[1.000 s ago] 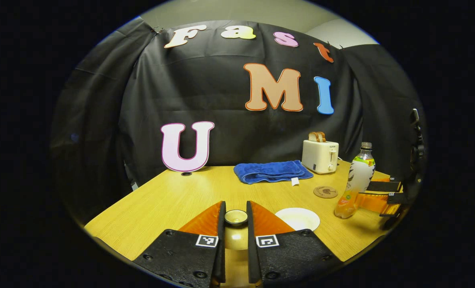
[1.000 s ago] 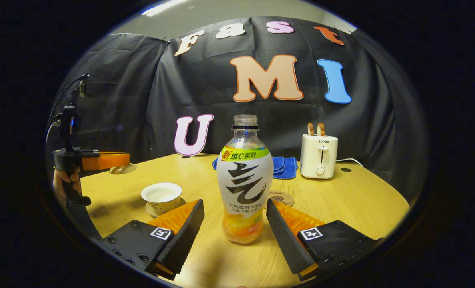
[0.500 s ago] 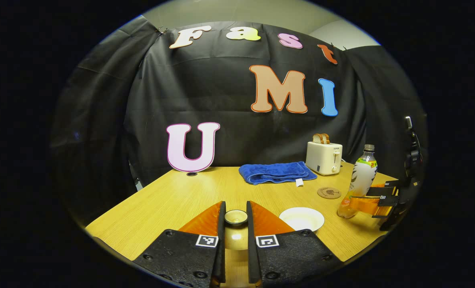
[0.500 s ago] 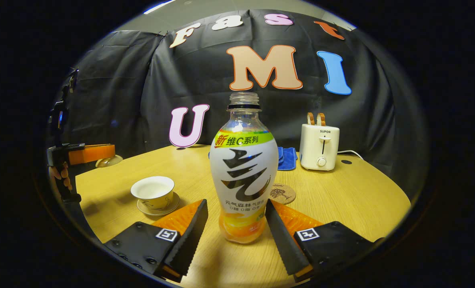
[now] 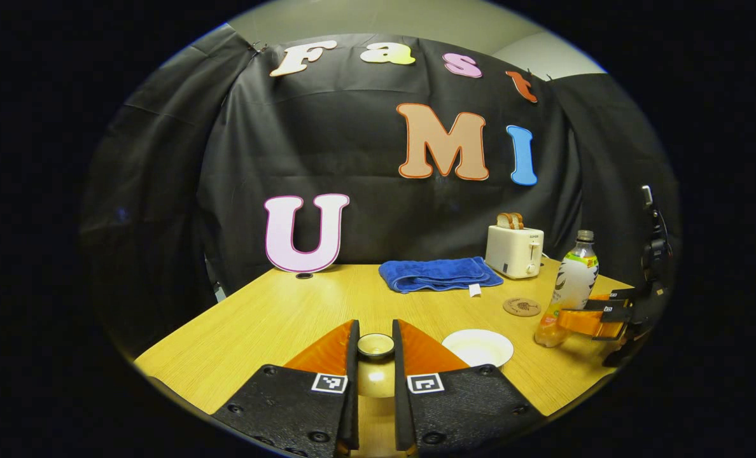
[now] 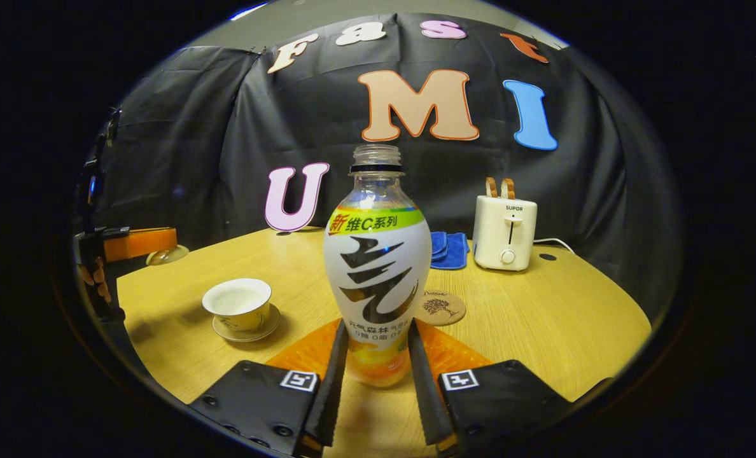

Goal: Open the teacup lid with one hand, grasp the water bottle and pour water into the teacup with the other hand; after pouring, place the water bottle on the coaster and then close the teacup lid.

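My left gripper (image 5: 375, 332) is shut on the knob of the cream teacup lid (image 5: 375, 347) and holds it above the table. The uncovered white teacup (image 5: 478, 347) stands to its right on a saucer; in the right gripper view the teacup (image 6: 237, 304) sits at the left. The capless water bottle (image 6: 377, 267) stands upright with a little orange liquid at its bottom. My right gripper (image 6: 375, 366) is shut on its lower part. The round cork coaster (image 6: 440, 308) lies just behind the bottle. Far left, the left gripper (image 6: 139, 243) holds the lid (image 6: 167, 256).
A white toaster (image 6: 504, 232) with bread slices stands at the back right. A folded blue towel (image 5: 438, 273) lies at the back middle of the wooden table (image 5: 276, 318). A hand (image 6: 95, 280) grips the left gripper's handle near the table's left edge.
My right gripper's fingers have moved in from wide open and closed on the bottle's lower part. The left gripper has kept the lid almost still.
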